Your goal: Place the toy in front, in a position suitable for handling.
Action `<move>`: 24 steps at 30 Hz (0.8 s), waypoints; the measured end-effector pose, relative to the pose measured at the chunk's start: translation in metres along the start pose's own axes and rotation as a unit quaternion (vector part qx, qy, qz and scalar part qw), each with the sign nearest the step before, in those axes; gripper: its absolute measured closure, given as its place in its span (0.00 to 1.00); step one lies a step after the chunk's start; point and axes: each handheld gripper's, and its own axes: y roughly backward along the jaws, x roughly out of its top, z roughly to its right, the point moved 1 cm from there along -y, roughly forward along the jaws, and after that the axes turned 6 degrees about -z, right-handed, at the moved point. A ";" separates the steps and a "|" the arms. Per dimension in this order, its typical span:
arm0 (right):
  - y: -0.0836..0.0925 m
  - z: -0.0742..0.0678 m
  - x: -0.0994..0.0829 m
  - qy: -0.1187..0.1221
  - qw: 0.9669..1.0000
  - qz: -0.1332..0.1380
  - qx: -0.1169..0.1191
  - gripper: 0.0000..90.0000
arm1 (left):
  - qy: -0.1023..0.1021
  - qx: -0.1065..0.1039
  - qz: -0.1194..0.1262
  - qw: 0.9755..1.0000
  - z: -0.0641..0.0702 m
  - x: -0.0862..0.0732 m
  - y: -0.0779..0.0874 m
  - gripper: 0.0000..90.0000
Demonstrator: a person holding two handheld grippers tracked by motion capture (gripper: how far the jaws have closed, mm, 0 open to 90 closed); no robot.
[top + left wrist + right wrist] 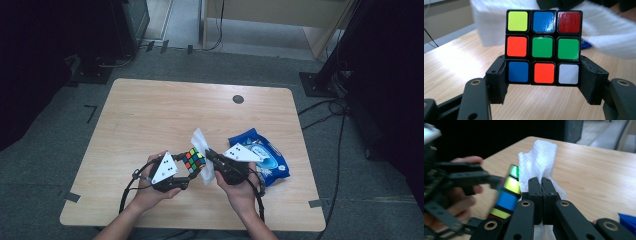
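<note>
I've got left tongs (544,82) pinching the stiff, slick multicolour plastic puzzle cube (543,47) by opposite sides; right tongs (541,185) pressed on the limp white paper wipe (538,160) just beside it, v. light.

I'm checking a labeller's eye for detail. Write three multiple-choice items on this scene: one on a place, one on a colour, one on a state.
1. Where does the blue packet lie?
A. under the right claw, near the table's right side
B. at the table's far left corner
C. on the floor

2. On the cube face in the left gripper view, what colour is the centre square?
A. white
B. green
C. yellow

3. What is the right claw doing?
A. standing wide open
B. shut on the cube
C. shut on the wipe

Key: 1 A, the high view shows the packet there. 2 B, the middle square is green. 3 C, the jaws pinch the white wipe, while the left claw holds the cube.
</note>
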 end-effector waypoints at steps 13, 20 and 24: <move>0.009 0.009 0.005 -0.024 1.000 0.010 0.001 1.00 | 0.003 0.010 -0.012 1.000 -0.004 -0.004 -0.003 0.39; 0.014 -0.024 0.013 0.023 0.999 0.022 0.043 1.00 | 0.000 0.010 -0.010 1.000 -0.001 -0.002 -0.003 0.39; 0.007 -0.020 0.008 0.012 0.999 0.013 0.046 0.99 | -0.002 0.013 -0.010 1.000 -0.001 -0.002 -0.002 0.39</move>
